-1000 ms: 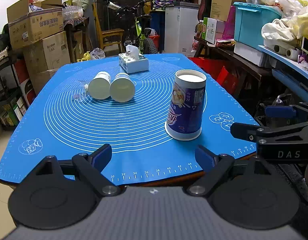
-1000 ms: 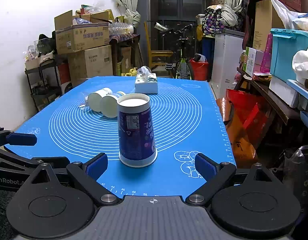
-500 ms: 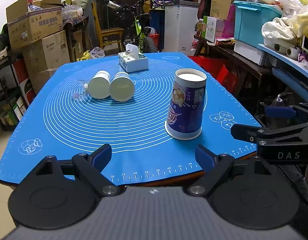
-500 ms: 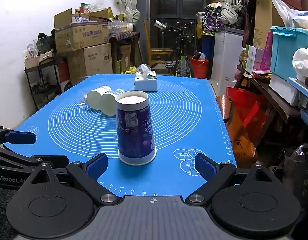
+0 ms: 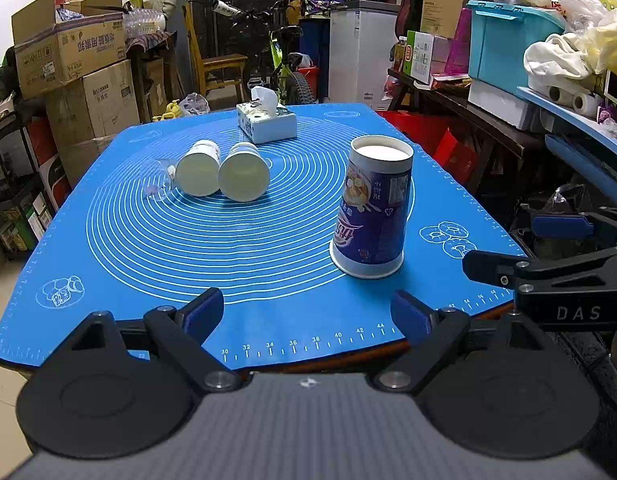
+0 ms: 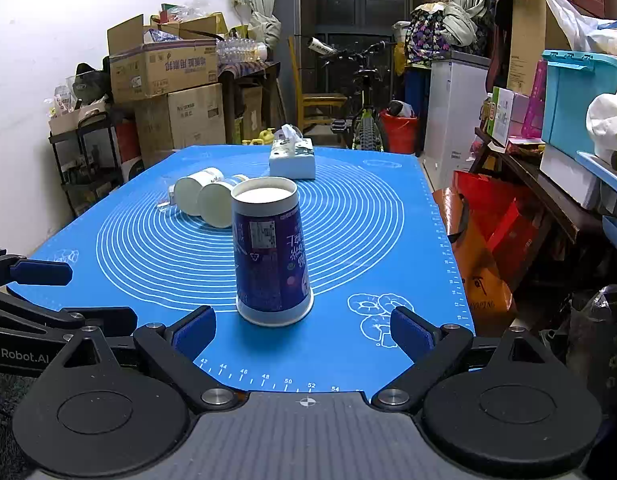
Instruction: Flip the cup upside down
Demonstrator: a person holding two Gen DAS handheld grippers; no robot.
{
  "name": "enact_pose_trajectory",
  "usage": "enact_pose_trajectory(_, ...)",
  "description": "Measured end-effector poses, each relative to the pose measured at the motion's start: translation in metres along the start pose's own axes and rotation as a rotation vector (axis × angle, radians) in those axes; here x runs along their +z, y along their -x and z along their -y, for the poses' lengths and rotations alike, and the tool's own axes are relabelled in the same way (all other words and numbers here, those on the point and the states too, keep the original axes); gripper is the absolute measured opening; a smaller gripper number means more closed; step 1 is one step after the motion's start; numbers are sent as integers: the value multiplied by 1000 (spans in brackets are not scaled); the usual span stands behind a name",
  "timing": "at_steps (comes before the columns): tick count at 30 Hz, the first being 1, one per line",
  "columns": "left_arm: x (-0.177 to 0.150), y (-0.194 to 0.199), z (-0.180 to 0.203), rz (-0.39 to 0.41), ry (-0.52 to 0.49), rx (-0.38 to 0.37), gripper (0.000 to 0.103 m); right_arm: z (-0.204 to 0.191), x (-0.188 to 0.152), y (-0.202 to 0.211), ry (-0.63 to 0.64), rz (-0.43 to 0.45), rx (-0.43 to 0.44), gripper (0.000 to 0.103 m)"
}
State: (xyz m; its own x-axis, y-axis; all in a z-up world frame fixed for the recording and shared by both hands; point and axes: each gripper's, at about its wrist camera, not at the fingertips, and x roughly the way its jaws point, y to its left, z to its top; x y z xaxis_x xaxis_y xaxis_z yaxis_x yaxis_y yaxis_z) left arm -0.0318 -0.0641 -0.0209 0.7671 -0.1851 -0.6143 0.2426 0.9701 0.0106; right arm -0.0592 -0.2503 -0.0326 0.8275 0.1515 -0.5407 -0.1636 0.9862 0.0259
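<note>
A purple paper cup (image 5: 372,208) stands upside down, wide rim down, on the blue mat (image 5: 212,240) near its front right. It also shows in the right wrist view (image 6: 270,252), just ahead of my right gripper (image 6: 304,330). The right gripper is open and empty, with the cup beyond its fingertips. My left gripper (image 5: 306,314) is open and empty at the mat's front edge, left of the cup. The right gripper's body shows at the right of the left wrist view (image 5: 548,276).
Two white cups (image 5: 220,170) lie on their sides at the mat's middle left, beside a clear plastic piece (image 5: 156,184). A tissue box (image 5: 266,122) stands at the far side. Cardboard boxes, a bicycle and cluttered shelves surround the table.
Both grippers have shifted only slightly. The cup stands where it was.
</note>
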Motion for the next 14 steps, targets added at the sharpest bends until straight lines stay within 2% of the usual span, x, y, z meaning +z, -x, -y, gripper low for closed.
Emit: enact_pose_trajectory(14,-1,-1,-1,-4,7,0,91,0,2,-5,9,-8,19,94)
